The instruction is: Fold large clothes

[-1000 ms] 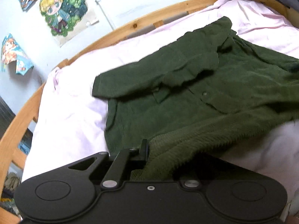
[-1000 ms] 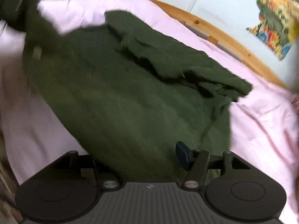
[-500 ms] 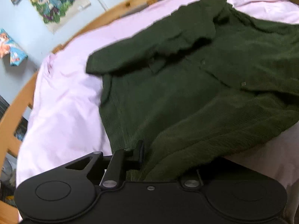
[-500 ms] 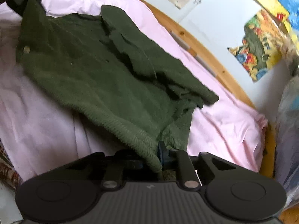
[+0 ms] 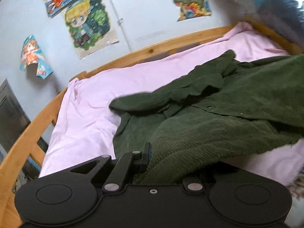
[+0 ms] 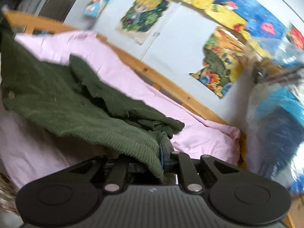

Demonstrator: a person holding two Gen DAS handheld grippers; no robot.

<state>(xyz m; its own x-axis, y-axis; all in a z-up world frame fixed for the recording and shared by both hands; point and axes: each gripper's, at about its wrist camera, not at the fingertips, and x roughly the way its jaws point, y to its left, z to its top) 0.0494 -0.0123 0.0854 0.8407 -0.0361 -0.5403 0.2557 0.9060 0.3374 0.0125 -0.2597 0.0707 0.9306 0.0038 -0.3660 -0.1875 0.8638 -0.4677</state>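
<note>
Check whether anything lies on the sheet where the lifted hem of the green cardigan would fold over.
Nothing visible does. Both tongs, left and right, are shut on the cardigan hem. Beyond it lie only the cardigan's own body and folded sleeve; the pink sheet around is bare.

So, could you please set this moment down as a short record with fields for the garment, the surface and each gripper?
garment: dark green corduroy jacket, near ribbed hem lifted, rest lying on the bed
surface: pink sheet within a wooden bed frame
left gripper: shut on the hem
right gripper: jaws have just been closing, now shut on the hem
wall: cartoon posters
</note>
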